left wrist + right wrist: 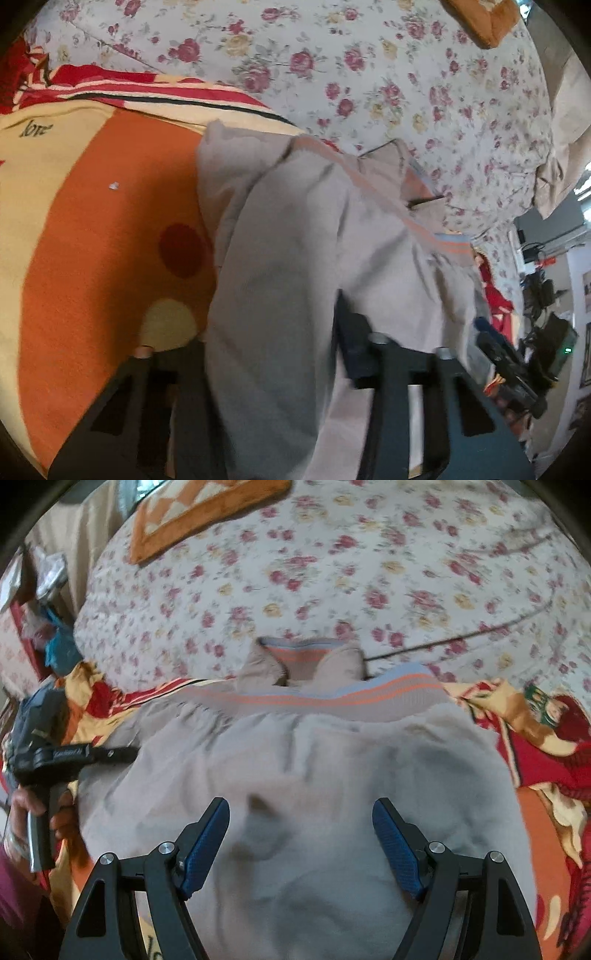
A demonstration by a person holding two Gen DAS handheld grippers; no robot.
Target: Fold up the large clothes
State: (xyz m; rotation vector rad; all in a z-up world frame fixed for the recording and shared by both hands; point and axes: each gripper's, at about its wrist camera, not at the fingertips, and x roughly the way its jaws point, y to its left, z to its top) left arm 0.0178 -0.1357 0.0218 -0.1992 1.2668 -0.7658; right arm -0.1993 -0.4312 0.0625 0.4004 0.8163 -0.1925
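Floral bedspread (332, 572), orange blanket (92, 221) on top. Grey sweater (295, 768) lies bunched on blanket, striped hem (332, 698) far side. Right gripper (301, 845) jaws apart, above it. Left gripper (273, 369) wide, cloth draped between fingers; grip unclear. Fold seems early; most left.

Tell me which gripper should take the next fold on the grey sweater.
Left, probably. The left gripper has the grey sweater cloth between its jaws at the side edge; the right gripper hovers open over the middle, holding nothing.
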